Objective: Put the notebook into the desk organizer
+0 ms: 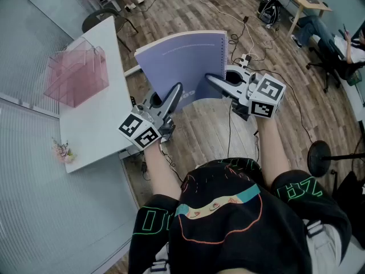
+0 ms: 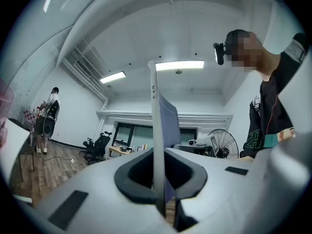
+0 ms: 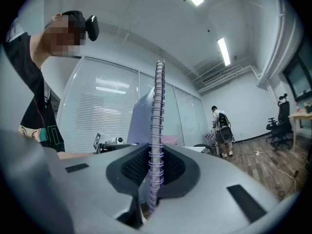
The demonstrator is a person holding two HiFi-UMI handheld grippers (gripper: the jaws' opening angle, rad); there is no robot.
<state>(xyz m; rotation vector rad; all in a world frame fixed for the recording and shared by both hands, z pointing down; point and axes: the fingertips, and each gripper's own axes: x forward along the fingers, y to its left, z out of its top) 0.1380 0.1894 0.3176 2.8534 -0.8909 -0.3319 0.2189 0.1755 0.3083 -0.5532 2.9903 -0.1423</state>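
Wood floor (image 1: 208, 131) beside a white table (image 1: 97, 127): purple notebook (image 1: 179, 67) held upright above it.
Its plain edge is clenched in the left gripper (image 1: 175, 90), its spiral edge in the right gripper (image 1: 212, 80); it is right of the table, well apart from the pink desk organizer (image 1: 77, 73) at the table's far end.

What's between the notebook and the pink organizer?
Between notebook and organizer: only bare desk and a strip of floor, seen in the head view.

notebook (image 1: 182, 61): one
desk organizer (image 1: 77, 76): one
grippers: two, the left gripper (image 1: 178, 87) and the right gripper (image 1: 209, 78)
worktop (image 1: 97, 124): one
flower sprig (image 1: 63, 151): one
standing fan (image 2: 222, 143): one
standing person with a backpack (image 3: 222, 126): one
ceiling light strips (image 2: 179, 65): two
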